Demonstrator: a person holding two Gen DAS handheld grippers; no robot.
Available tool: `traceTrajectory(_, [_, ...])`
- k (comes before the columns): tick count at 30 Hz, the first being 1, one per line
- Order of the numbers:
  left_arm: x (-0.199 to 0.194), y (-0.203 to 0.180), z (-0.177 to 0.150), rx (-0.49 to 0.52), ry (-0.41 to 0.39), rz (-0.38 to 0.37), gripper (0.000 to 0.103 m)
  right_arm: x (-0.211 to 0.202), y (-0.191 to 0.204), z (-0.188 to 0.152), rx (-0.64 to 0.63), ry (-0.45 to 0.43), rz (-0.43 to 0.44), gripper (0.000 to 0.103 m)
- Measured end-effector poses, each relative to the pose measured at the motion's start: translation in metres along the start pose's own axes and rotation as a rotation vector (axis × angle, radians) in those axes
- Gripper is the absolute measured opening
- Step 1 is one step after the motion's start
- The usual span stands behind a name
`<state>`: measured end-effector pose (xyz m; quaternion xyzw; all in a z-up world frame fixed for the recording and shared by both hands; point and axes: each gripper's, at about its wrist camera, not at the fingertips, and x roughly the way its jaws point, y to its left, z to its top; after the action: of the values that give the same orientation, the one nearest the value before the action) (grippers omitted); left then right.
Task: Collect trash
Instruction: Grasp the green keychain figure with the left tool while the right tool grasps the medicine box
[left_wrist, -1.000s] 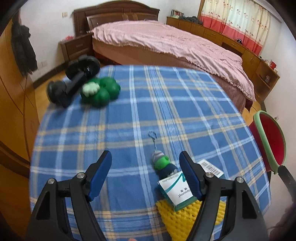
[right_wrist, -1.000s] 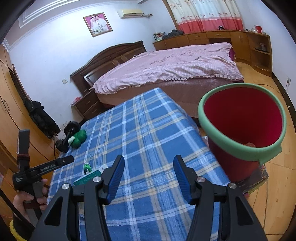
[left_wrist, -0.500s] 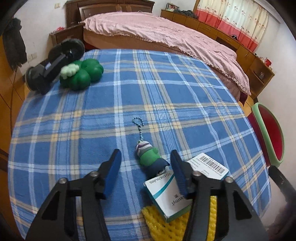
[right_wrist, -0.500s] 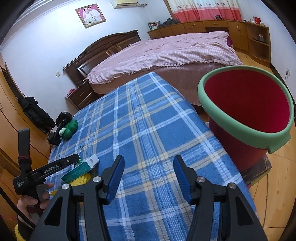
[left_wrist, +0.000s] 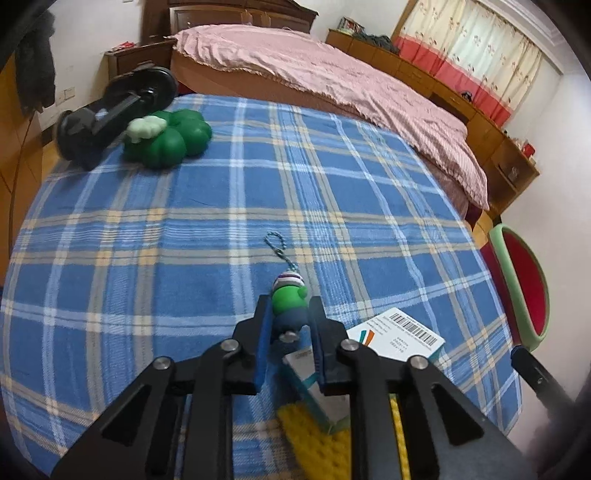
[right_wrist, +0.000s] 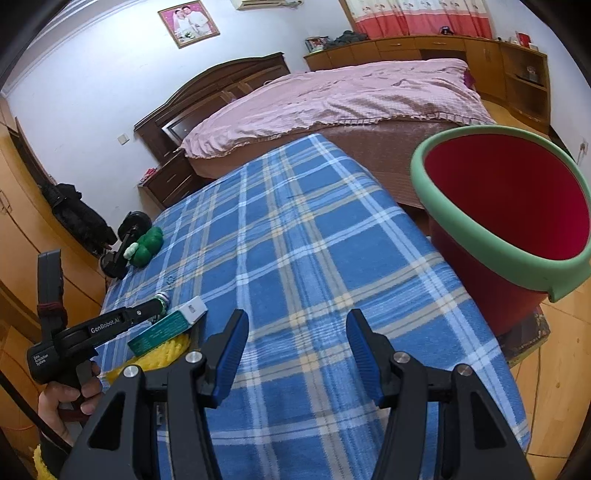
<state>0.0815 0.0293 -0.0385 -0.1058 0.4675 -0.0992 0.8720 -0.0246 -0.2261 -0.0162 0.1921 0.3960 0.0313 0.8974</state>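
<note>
My left gripper (left_wrist: 290, 321) is closed around a small green keychain figure (left_wrist: 290, 301) with a striped cap and a bead chain, low on the blue plaid table (left_wrist: 221, 221). A white-and-teal medicine box (left_wrist: 397, 338) lies just right of it on a yellow foam net (left_wrist: 317, 439). The box also shows in the right wrist view (right_wrist: 170, 323), beside the left gripper (right_wrist: 157, 308). My right gripper (right_wrist: 295, 343) is open and empty above the table's near right part. A red bin with a green rim (right_wrist: 506, 214) stands beside the table at right.
A green clover-shaped toy (left_wrist: 168, 136) and a black dumbbell (left_wrist: 114, 110) lie at the table's far left corner. A bed with a pink cover (left_wrist: 332, 74) stands behind the table. The bin's rim shows at the right edge in the left wrist view (left_wrist: 517, 291).
My left gripper moved forward and its jaws narrowed from wide open to closed around the green keychain figure. My right gripper stayed open and shifted slightly nearer the bin.
</note>
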Motion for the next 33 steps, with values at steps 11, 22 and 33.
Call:
traceTrajectory(11, [-0.039,0.026,-0.018,-0.074,-0.071,0.027,0.019,0.009,0.045,0.002,-0.128,0.048,0.099,0.067])
traceTrajectory(22, [-0.067,0.058,-0.034,-0.158,-0.126,0.069,0.019,0.04,0.107,0.0,-0.301,0.14,0.185,0.103])
traceTrajectory(33, [-0.067,0.079,-0.042,-0.216,-0.123,0.064,0.019,0.079,0.143,-0.007,-0.452,0.209,0.112,0.103])
